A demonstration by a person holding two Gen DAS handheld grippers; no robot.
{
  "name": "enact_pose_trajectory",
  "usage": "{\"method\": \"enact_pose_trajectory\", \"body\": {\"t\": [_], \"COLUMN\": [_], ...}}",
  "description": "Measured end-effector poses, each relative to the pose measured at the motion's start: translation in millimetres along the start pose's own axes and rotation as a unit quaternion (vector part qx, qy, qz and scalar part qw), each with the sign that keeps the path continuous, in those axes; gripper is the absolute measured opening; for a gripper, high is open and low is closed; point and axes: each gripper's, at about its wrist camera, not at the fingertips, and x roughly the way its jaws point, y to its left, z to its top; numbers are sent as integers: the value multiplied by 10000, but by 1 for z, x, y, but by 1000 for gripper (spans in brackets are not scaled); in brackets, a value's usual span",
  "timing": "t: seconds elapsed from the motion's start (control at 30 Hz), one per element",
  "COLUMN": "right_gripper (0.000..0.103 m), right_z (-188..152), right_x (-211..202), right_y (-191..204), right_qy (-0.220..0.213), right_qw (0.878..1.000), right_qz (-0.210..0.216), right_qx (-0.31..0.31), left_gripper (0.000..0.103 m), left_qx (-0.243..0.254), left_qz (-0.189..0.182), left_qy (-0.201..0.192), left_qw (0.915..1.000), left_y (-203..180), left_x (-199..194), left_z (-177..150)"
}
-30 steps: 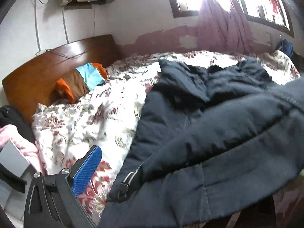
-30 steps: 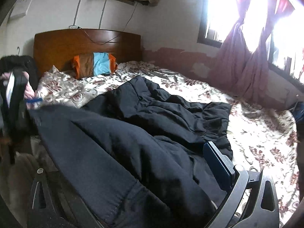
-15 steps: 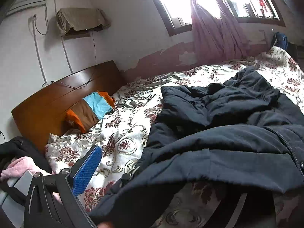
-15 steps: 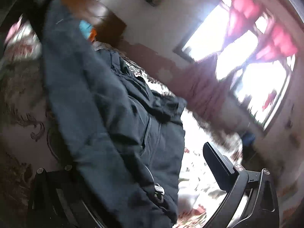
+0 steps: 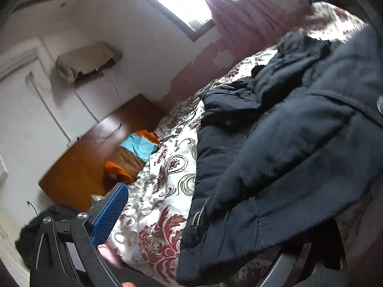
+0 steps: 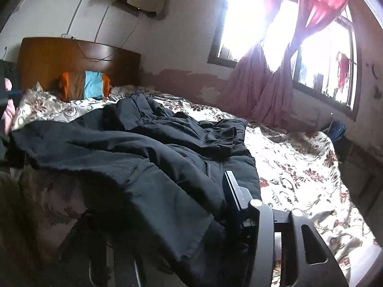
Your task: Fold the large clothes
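Note:
A large dark navy padded jacket lies crumpled across a floral bedspread. In the left wrist view its hem drapes over the right finger of my left gripper, and the blue-padded left finger stands free and wide apart. In the right wrist view the jacket covers the left finger of my right gripper; the right finger presses against the cloth. The jacket's near edge is lifted between both grippers.
A wooden headboard with an orange, brown and blue pillow stands at the bed's far end. Pink curtains hang at the bright window. Dark clothes lie left of the bed.
The left gripper has tilted and risen with the jacket hem. The right gripper has swung back level, and the jacket edge now hangs stretched between the two.

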Motion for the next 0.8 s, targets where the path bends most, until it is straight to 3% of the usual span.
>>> {"method": "enact_pose_trajectory", "body": {"t": [0.2, 0.4, 0.57, 0.63, 0.7, 0.8], "right_gripper": [35, 34, 34, 29, 25, 16], "right_z": [-8, -6, -4, -4, -4, -4], "right_x": [4, 1, 3, 2, -1, -4], "right_y": [2, 4, 5, 6, 7, 7], "right_qy": [1, 17, 140, 158, 168, 184], "right_qw": [9999, 9999, 9995, 9993, 9989, 9983], "right_qz": [150, 165, 216, 285, 352, 431], "right_qx": [-9, 42, 185, 199, 240, 343], "left_gripper": [93, 66, 59, 39, 26, 16], "left_qx": [166, 158, -107, -314, -538, -616], "left_qz": [15, -279, -659, -929, -1235, -1270], "left_qy": [-118, 8, 417, 622, 732, 636], "left_qw": [9998, 9995, 9969, 9932, 9882, 9879], "left_y": [-6, -14, -12, -9, -6, -6], "left_x": [-6, -8, 0, 5, 6, -1], "left_z": [-7, -12, -17, -20, -20, -17]}}
